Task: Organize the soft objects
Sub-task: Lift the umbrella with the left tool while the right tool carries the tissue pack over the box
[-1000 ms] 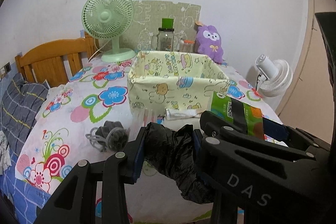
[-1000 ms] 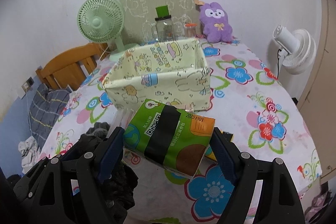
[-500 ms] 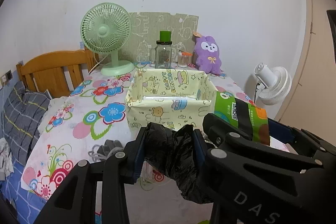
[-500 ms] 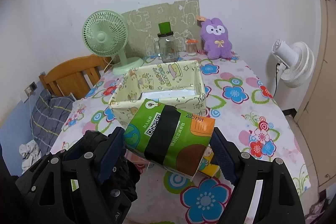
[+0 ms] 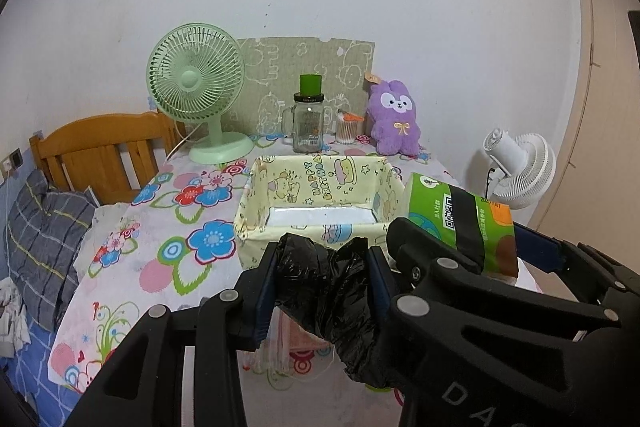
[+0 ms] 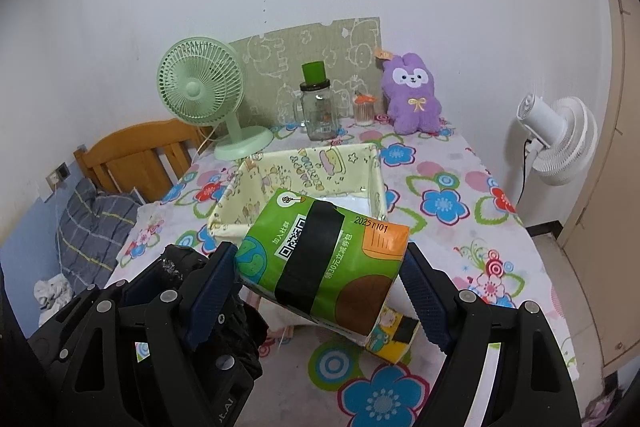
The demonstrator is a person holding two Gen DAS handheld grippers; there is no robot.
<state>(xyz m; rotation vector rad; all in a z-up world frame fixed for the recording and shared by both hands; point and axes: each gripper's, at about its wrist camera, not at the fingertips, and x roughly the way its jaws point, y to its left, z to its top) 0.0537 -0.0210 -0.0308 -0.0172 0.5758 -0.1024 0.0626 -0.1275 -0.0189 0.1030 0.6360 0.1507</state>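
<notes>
My left gripper [image 5: 322, 281] is shut on a crumpled black plastic bag [image 5: 332, 291], held above the near edge of the flowered table. My right gripper [image 6: 320, 259] is shut on a green tissue pack [image 6: 320, 259] with a black tape band, and its pads press both ends. The pack [image 5: 460, 223] also shows at the right of the left wrist view. Just beyond both grippers a pale yellow fabric basket [image 5: 248, 223] [image 6: 378, 183] stands open, with a white bottom. The black bag [image 6: 244, 323] hangs low at the left of the right wrist view.
At the back of the table stand a green fan [image 5: 196, 91], a glass jar with a green lid [image 5: 308, 123], a small cup [image 5: 347, 129] and a purple plush rabbit [image 5: 394, 121]. A white fan [image 6: 556, 139] stands off the table's right side. A wooden headboard [image 5: 100, 151] and bedding lie at left. Flat packs [image 6: 394, 339] lie under the grippers.
Both grippers have risen with their loads, so the basket's inside now shows from above. The grey fluffy thing on the table has dropped out of the left wrist view.
</notes>
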